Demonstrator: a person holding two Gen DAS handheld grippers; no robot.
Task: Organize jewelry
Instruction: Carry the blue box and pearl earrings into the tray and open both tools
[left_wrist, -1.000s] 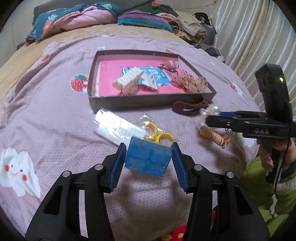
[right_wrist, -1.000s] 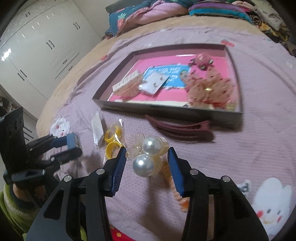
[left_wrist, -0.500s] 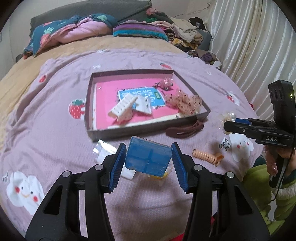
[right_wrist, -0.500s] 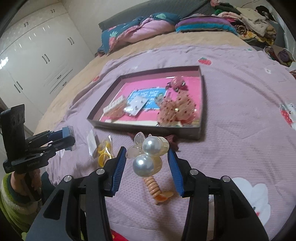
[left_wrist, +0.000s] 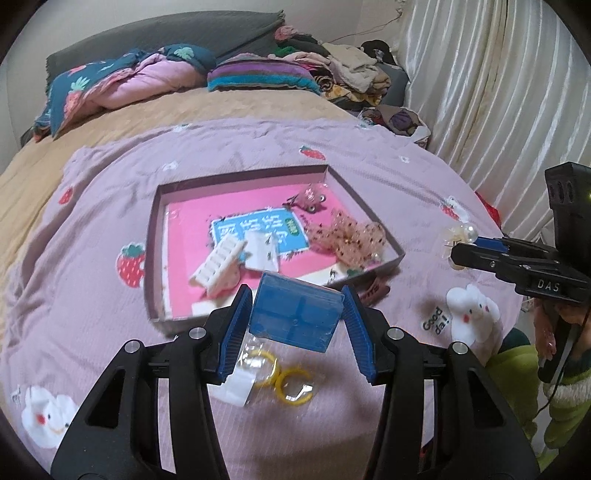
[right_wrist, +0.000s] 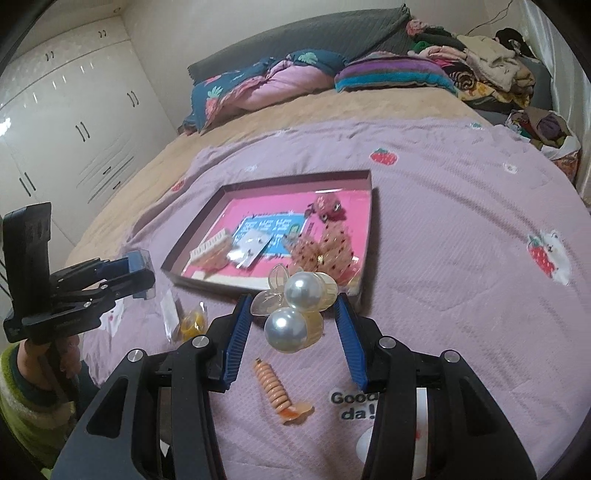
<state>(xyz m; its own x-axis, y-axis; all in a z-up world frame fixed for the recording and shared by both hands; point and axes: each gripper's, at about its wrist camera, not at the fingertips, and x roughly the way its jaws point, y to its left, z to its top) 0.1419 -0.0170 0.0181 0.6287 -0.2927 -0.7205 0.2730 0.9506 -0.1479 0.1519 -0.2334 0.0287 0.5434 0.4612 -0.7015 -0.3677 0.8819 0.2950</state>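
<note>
left gripper (left_wrist: 295, 325) pinches the blue box (left_wrist: 294, 316) above the tray (left_wrist: 149, 258) edge; right gripper (right_wrist: 293, 325) clamps the pearl clip (right_wrist: 295, 308) over the bedspread (right_wrist: 461, 295), near the tray.

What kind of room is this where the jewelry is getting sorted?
Most likely a bedroom. The work is done on a bed with a lilac strawberry-print cover, a folded quilt lies at its head, white wardrobe doors line one wall, and a pale curtain hangs on the other side.
</note>
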